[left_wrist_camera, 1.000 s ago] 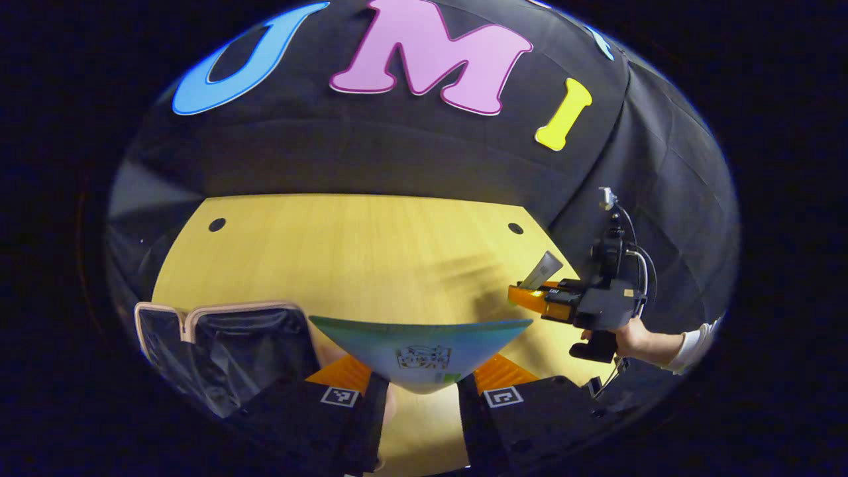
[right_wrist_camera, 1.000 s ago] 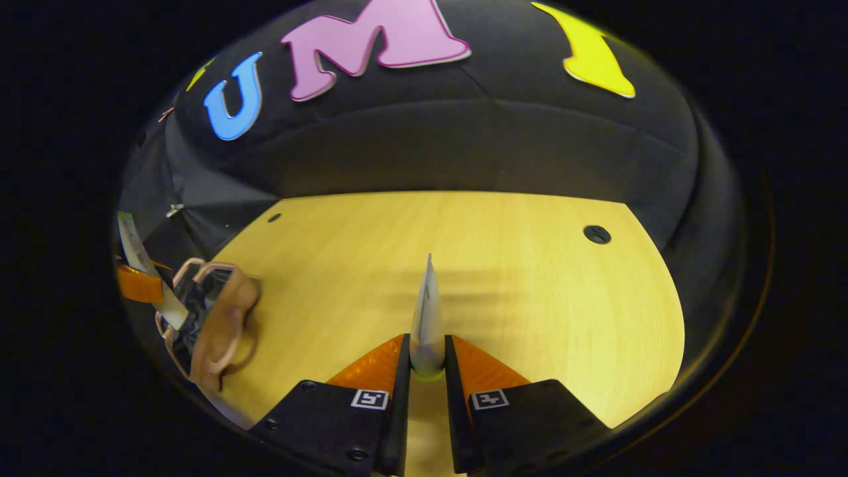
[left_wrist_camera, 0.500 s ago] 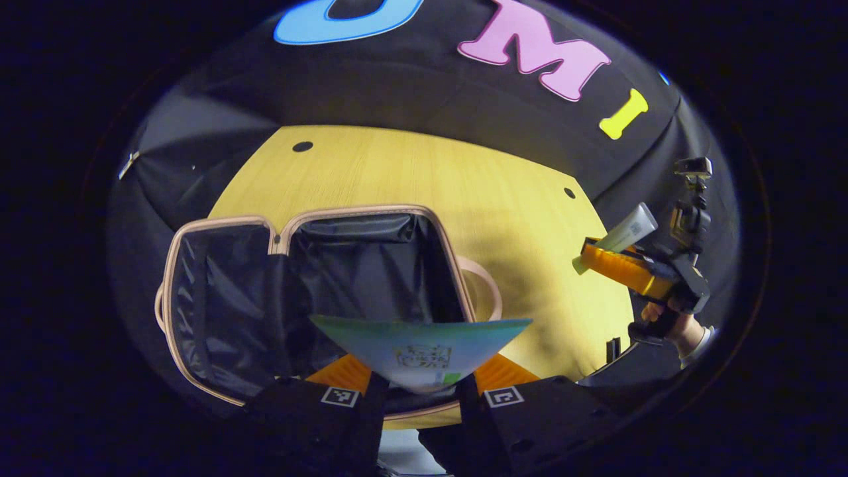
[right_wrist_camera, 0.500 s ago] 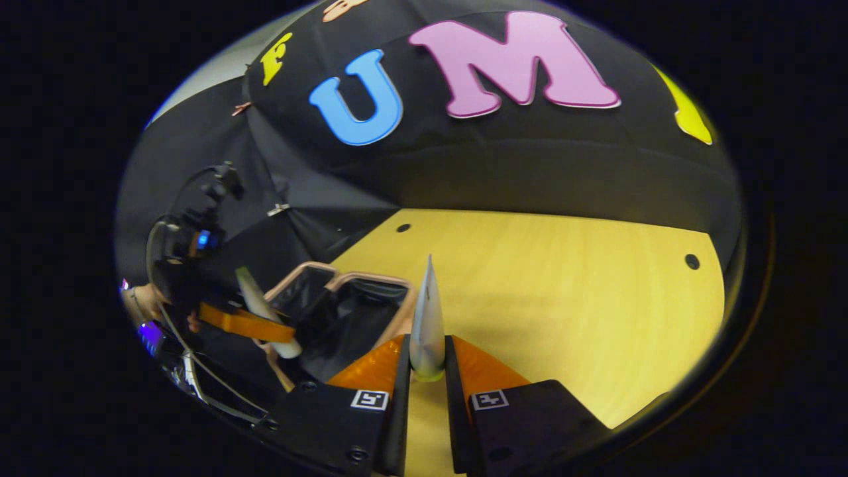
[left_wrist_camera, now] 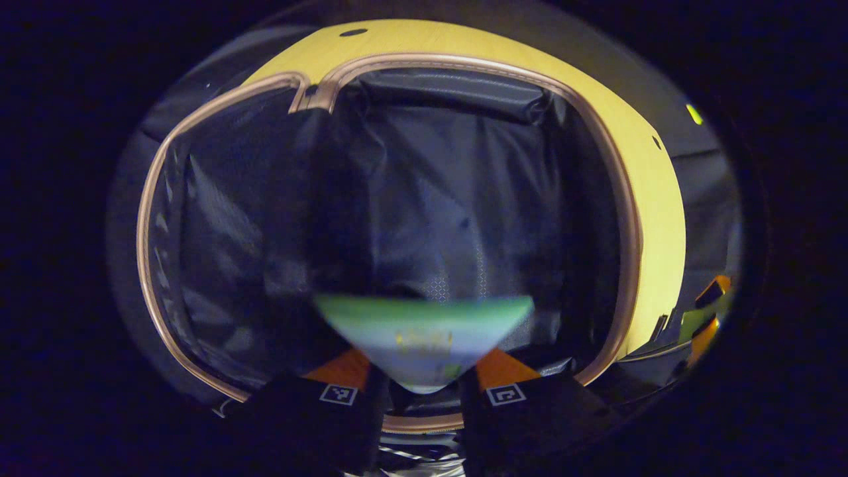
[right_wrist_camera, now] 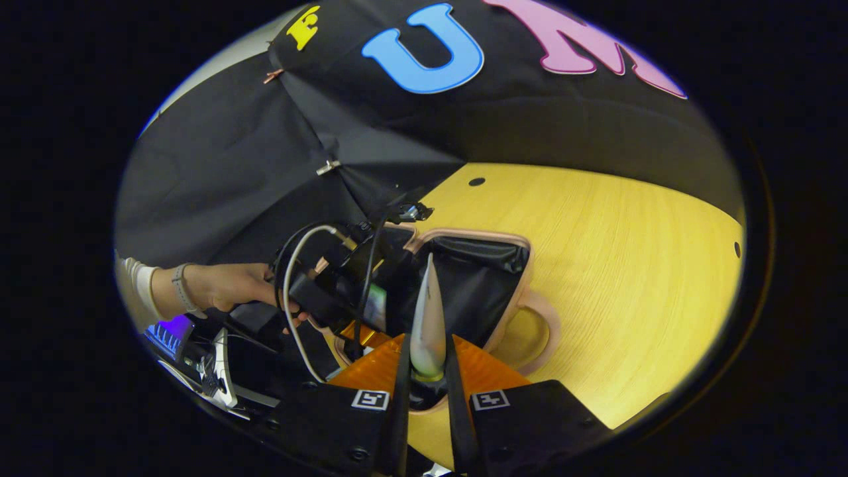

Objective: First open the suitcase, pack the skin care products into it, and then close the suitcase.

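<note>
Table (right_wrist_camera: 636, 278): yellow wood top, broad bare stretch to the right of the suitcase in the right gripper view; its far edge meets the black booth wall (right_wrist_camera: 218, 165).

Suitcase (left_wrist_camera: 464, 199): lying open on the table, pinkish rim running round a dark lined cavity. In the left gripper view the cavity takes most of the field; the rim's near edge passes just under the fingers, and the near left corner is cut off. Lining wrinkled, too dark to read its depth. In the right gripper view its looped handle (right_wrist_camera: 540, 331) lies flat on the wood on the right side.

Left gripper (left_wrist_camera: 424, 391): hangs over the open cavity, fingers pinching a flat green-and-blue sachet (left_wrist_camera: 424, 331), blurred, print unreadable. From the right gripper view it (right_wrist_camera: 344, 291) sits at the suitcase's left edge, a hand (right_wrist_camera: 225, 285) holding it, cables looping across and hiding its fingers.

Right gripper (right_wrist_camera: 427, 391): near the suitcase's front rim, fingers pressed on a pale tube (right_wrist_camera: 428, 318) that stands edge-on, tip pointing forward over the lining.
</note>
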